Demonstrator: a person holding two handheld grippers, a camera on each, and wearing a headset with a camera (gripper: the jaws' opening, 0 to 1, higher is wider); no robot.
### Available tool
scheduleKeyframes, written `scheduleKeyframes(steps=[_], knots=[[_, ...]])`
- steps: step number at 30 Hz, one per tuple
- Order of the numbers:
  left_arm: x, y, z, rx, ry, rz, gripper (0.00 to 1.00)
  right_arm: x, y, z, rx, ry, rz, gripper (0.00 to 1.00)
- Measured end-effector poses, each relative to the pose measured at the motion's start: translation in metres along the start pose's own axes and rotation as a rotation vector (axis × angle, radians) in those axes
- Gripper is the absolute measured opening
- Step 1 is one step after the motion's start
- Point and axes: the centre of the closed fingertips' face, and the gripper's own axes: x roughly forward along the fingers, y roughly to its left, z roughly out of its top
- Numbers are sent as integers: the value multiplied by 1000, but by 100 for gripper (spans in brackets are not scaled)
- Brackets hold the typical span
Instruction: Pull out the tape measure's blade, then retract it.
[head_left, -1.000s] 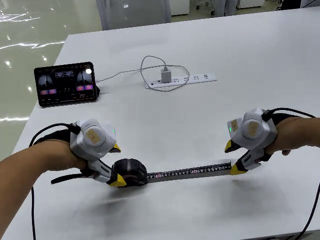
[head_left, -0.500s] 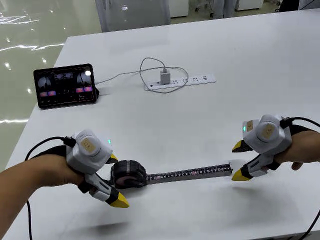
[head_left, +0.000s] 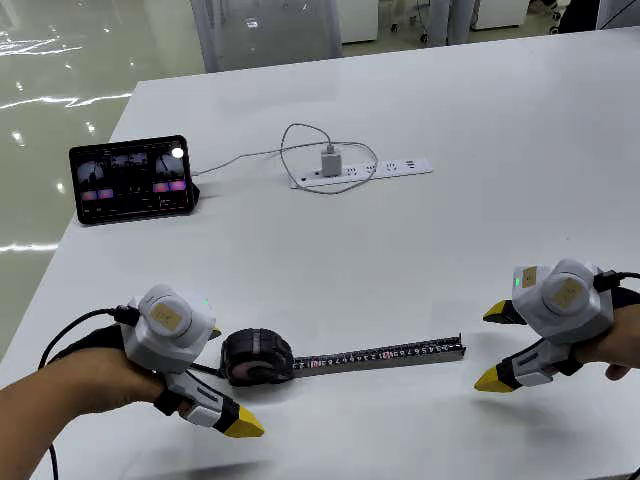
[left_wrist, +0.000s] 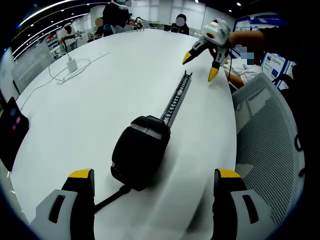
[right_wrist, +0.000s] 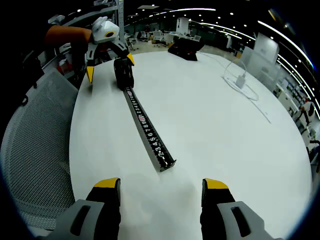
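Change: left gripper (left_wrist: 154, 175) released tape measure (left_wrist: 141, 150), jaws open, case just ahead; right gripper (right_wrist: 160, 184) released blade (right_wrist: 147, 132), open, tip just ahead. Retraction outstanding.

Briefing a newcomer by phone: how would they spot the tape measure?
On the white table, look between the left gripper and right gripper. The tape measure is the round black case; unlike the tablet and power strip, it trails a numbered blade.

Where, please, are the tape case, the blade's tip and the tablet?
Tape case (head_left: 257, 356): head view, middle of black housing.
Blade tip (head_left: 460, 346): head view, end hook.
Tablet (head_left: 132, 180): head view, screen centre.
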Motion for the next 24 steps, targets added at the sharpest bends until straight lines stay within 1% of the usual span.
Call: scheduleKeyframes(steps=[1, 2, 3, 6, 8, 10, 13, 14, 15, 17, 19, 20, 21, 23, 24], knots=[[-2, 0, 3, -24, -34, 4, 97, -1, 1, 0, 10, -9, -13, 66], [-3, 1, 4, -31, -55, 13, 98, -1, 1, 0, 16, -17, -20, 67], [-5, 2, 2, -47, -67, 28, 98, -2, 1, -1, 30, -25, -30, 68], [-7, 2, -6, -70, -80, 47, 99, -4, 3, -3, 61, -47, -38, 71], [-8, 4, -9, -74, -96, 67, 99, -4, 4, -3, 87, -63, -42, 72], [-10, 8, -13, -84, -103, 104, 99, -4, 5, -7, 94, -62, -52, 74], [-12, 11, -14, -104, -137, 125, 99, -5, 6, -10, 110, -75, -69, 76], [-14, 12, -12, -101, -158, 143, 99, -6, 6, -12, 116, -78, -77, 77], [-15, 13, -14, -94, -157, 155, 99, -7, 5, -14, 124, -79, -81, 78], [-17, 14, -17, -87, -160, 183, 99, -8, 8, -18, 141, -82, -83, 76], [-20, 16, -21, -107, -164, 208, 99, -8, 8, -22, 150, -98, -90, 78], [-21, 16, -23, -118, -167, 208, 99, -8, 9, -22, 157, -103, -95, 79], [-23, 15, -24, -136, -183, 211, 99, -9, 13, -22, 164, -107, -99, 80], [-25, 13, -27, -148, -200, 214, 99, -11, 13, -24, 167, -111, -109, 81], [-27, 13, -29, -152, -200, 217, 99, -12, 13, -25, 168, -111, -111, 82]])
